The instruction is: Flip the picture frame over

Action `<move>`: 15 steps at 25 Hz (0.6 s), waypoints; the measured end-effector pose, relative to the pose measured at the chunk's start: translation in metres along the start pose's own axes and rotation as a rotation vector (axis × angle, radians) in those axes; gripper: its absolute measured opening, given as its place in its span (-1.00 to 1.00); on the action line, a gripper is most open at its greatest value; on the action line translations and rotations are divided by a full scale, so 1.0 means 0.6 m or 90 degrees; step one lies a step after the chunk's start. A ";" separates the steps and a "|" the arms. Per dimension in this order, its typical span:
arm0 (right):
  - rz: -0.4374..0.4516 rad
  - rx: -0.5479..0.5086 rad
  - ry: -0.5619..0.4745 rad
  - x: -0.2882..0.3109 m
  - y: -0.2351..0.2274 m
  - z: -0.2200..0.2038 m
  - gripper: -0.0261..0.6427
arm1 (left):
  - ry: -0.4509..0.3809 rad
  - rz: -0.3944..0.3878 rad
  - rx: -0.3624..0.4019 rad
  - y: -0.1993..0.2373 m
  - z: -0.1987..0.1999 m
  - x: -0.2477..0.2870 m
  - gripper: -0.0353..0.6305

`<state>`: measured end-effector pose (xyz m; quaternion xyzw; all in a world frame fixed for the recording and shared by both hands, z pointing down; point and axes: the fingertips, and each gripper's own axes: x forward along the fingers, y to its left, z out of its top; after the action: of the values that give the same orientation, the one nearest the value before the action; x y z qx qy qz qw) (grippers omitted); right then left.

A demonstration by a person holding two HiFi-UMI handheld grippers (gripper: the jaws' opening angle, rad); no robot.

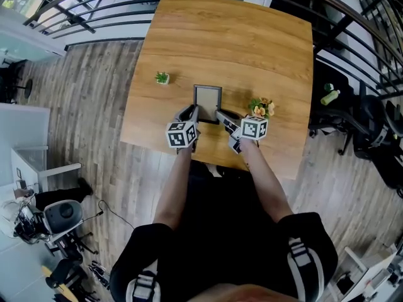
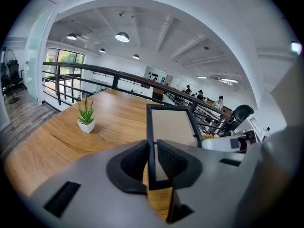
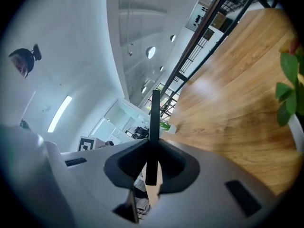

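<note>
Wooden counter (image 1: 189, 36) on a mezzanine bounded by a dark railing (image 1: 94, 19), seen from above. The picture frame (image 1: 208, 100) is placed close to the counter's near edge, at about mid-width, with its long axis running away from the person.

It is gripped on both long sides. The left gripper (image 1: 192, 114) is closed on the left bar, which is seen pinched between the fingers (image 2: 132, 163) in the left gripper view. The right gripper (image 1: 223, 116) is closed on the right bar near the lower corner, and this bar is seen edge-on between its fingers (image 3: 173, 161) in the right gripper view. Both grippers are therefore equally near, and neither is empty.

A beige panel is shown inside the dark border. Whether this is the front or the backing cannot be told, nor whether the frame lies flat or is raised slightly off the wood.

The flip is judged to depend on the 2 opposed grips. The frame could be turned end over end about the line joining them, whereas a turn about the long axis would require 1 grip to be released.

A small potted plant (image 1: 162, 77) stands well apart to the left. A pot of flowers (image 1: 262, 107) stands just beside the right gripper and is judged the 1 obstacle to any swing toward that side.
</note>
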<state>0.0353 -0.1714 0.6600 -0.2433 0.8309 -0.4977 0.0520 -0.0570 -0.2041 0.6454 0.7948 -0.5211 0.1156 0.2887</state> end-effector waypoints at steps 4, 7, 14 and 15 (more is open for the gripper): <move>-0.012 -0.007 -0.010 -0.003 0.000 0.008 -0.71 | -0.003 0.004 0.006 -0.008 0.002 0.000 -0.62; -0.021 -0.021 -0.009 -0.006 -0.005 0.005 -0.71 | -0.007 -0.003 0.005 -0.015 0.006 0.001 -0.53; -0.115 -0.176 0.022 0.001 -0.011 -0.001 -0.71 | -0.030 -0.058 -0.024 -0.054 0.035 -0.003 -0.46; -0.128 -0.209 0.028 0.003 -0.008 -0.002 -0.71 | -0.036 -0.069 -0.032 -0.061 0.043 -0.004 -0.45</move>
<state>0.0348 -0.1733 0.6648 -0.3194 0.8732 -0.3637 -0.0565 -0.0283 -0.2065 0.6112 0.8171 -0.4882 0.0640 0.2999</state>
